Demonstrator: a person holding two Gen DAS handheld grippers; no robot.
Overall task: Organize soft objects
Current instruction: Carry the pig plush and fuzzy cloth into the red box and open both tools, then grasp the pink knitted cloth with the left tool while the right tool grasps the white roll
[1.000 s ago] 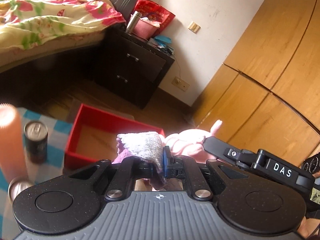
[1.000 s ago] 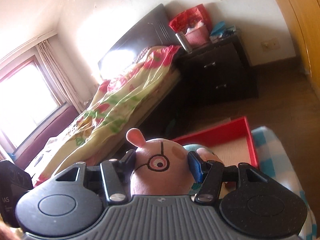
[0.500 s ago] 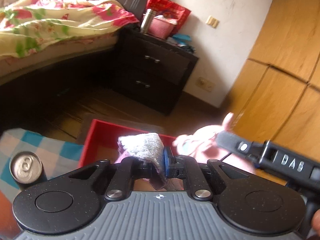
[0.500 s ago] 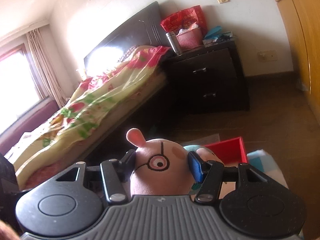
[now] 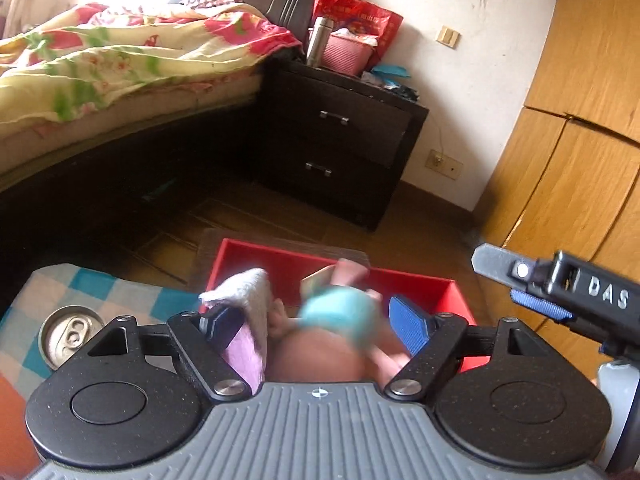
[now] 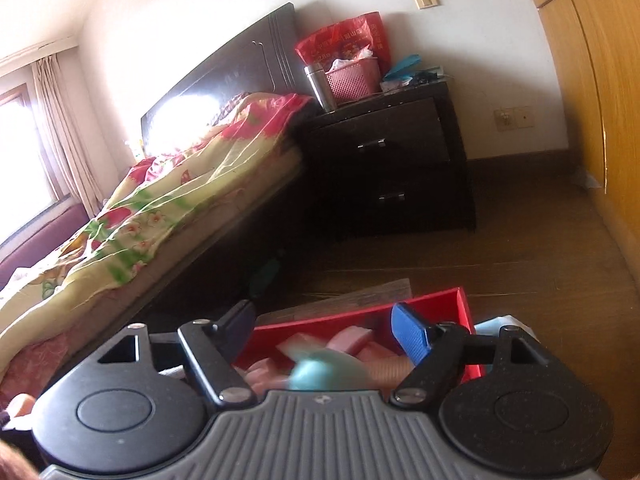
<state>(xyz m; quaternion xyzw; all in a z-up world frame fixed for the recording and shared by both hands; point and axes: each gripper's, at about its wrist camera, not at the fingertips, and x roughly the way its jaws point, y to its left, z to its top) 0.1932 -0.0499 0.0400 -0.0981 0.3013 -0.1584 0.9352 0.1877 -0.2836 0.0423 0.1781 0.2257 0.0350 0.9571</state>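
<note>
Both grippers spread: left gripper [image 5: 316, 322], right gripper [image 6: 324, 330]. Blurred plush [image 5: 340, 312] mid-frame, directly above red box [image 5: 420, 284]; cloth [image 5: 248, 308] against left finger.

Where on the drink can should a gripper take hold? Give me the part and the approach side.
Grip the can across its round side wall, just under the rim, coming down from above. It stands upright on the checkered cloth, its flat top facing the camera, so the top offers nothing to pinch; the curved wall is probably the surest hold.
</note>
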